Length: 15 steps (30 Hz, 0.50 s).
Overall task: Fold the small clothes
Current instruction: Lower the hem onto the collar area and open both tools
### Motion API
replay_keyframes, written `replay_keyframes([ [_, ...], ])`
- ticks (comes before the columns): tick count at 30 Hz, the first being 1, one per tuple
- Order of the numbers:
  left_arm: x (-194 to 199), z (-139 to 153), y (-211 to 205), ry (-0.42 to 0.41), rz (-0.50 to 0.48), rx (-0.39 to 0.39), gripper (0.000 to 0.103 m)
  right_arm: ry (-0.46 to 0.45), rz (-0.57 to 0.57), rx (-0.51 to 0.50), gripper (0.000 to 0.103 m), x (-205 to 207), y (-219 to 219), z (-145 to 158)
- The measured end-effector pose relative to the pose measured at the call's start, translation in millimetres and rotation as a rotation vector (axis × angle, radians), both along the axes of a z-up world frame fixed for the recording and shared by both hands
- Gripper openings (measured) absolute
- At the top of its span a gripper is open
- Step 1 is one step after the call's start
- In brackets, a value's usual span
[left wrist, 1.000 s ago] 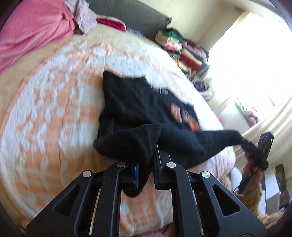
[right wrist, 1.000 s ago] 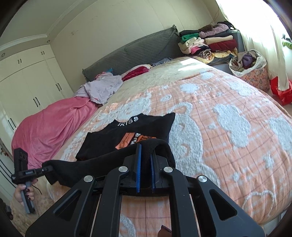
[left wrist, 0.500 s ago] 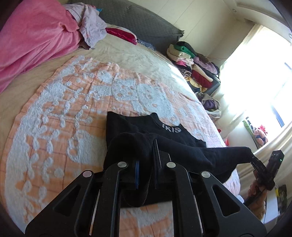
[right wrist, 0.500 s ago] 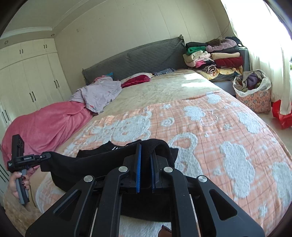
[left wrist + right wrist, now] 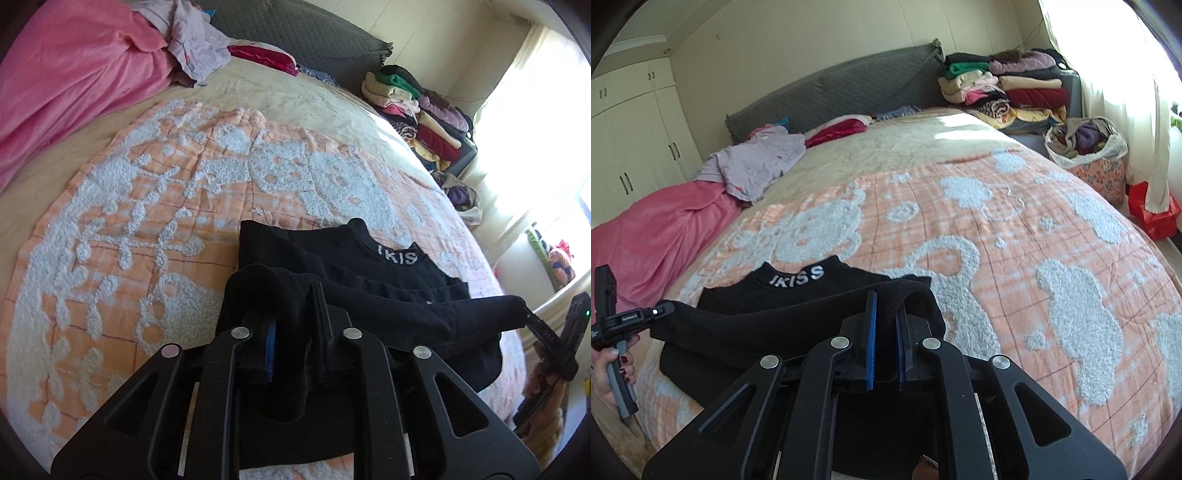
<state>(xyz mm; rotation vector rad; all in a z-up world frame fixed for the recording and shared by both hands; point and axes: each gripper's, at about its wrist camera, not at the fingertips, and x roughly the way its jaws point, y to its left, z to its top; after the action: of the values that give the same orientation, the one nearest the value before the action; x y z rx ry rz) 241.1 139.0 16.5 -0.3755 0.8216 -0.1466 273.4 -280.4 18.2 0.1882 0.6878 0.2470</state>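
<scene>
Peach fleece blanket [image 5: 1015, 236], grey headboard [image 5: 842, 92]

The black garment [image 5: 798, 325] is hidden at its near hem by the right gripper [image 5: 884, 343]; its chest print is covered by the folded-over layer.

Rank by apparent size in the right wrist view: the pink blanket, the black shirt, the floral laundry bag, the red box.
1. pink blanket
2. black shirt, close to it, but nearer the camera, so unsure
3. floral laundry bag
4. red box
</scene>
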Motion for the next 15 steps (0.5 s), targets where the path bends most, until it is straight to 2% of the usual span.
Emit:
replay_keyframes([
  [4, -1.2, 0.6, -4.7, -0.002, -0.006, 0.052, 0.026, 0.006, -0.011, -0.013, 0.014, -1.2, 2.7, -8.9],
  [5, -1.4, 1.0, -4.7, -0.004, -0.004, 0.059, 0.027, 0.004, -0.018, -0.012, 0.022, -2.0, 2.6, -9.8],
  [7, -2.9, 3.5, -3.4, -0.012, -0.001, 0.060, 0.028, -0.001, -0.024, -0.009, 0.032, -3.6, 2.3, -10.3],
  [12, -7.3, 11.7, -2.9, -0.040, 0.002, 0.079, 0.034, -0.022, -0.036, -0.020, 0.033, -10.2, 2.8, -8.7],
  [15, -9.6, 16.6, -4.7, -0.055, 0.001, 0.087, 0.039, -0.045, -0.035, -0.026, 0.041, -18.5, 5.0, -5.4],
])
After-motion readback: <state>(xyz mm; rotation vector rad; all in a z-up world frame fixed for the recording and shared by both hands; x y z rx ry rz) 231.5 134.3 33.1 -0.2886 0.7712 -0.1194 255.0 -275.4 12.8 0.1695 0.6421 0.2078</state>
